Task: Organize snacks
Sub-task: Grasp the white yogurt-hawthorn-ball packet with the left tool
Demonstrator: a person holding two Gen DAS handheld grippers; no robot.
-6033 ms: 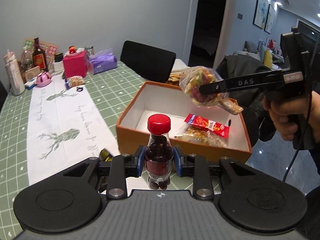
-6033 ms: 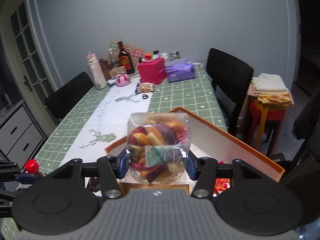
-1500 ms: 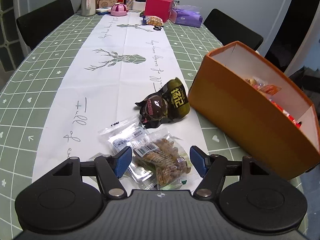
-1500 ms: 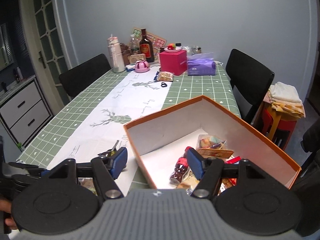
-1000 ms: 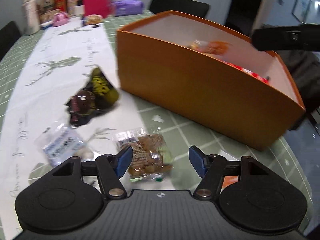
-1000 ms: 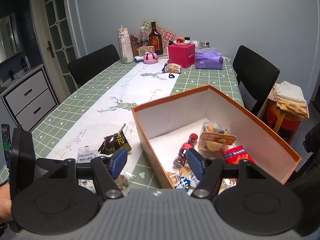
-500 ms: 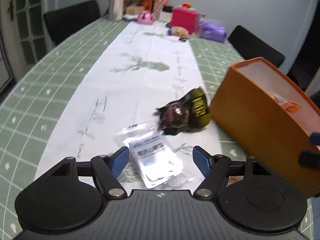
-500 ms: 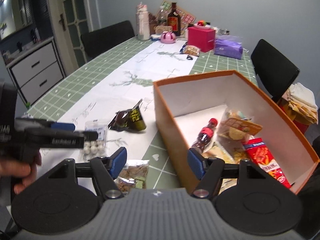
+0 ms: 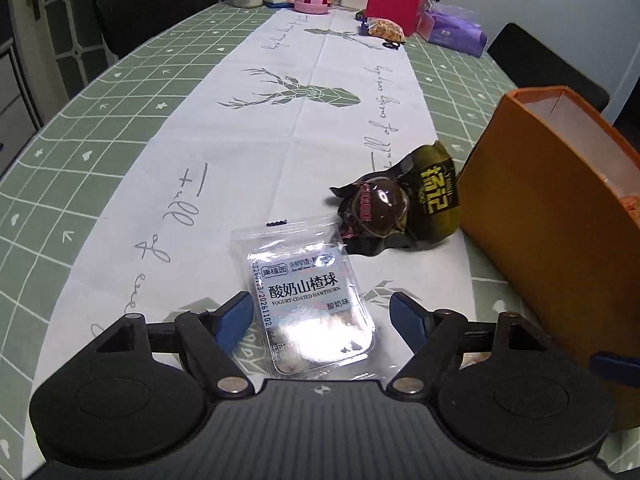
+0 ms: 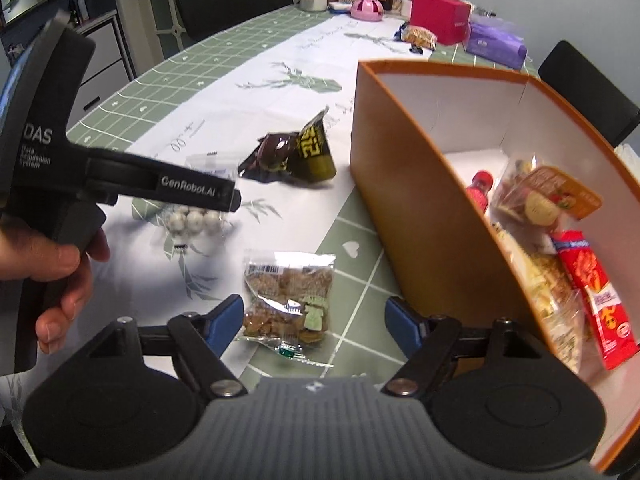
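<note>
Left wrist: left gripper (image 9: 322, 314) low over the desk (image 9: 120, 128), fingers (image 9: 234, 316) wide and just opened further, straddling without pressing the clear yogurt-hawthorn packet (image 9: 308, 300); beyond, a dark green pouch (image 9: 404, 208) beside the orange box (image 9: 552, 208). Right wrist: right gripper (image 10: 314, 318) likewise spread and just widened, flanking but not pinching the brown cracker bag (image 10: 290, 300); further right, bottle and packets inside the box.
</note>
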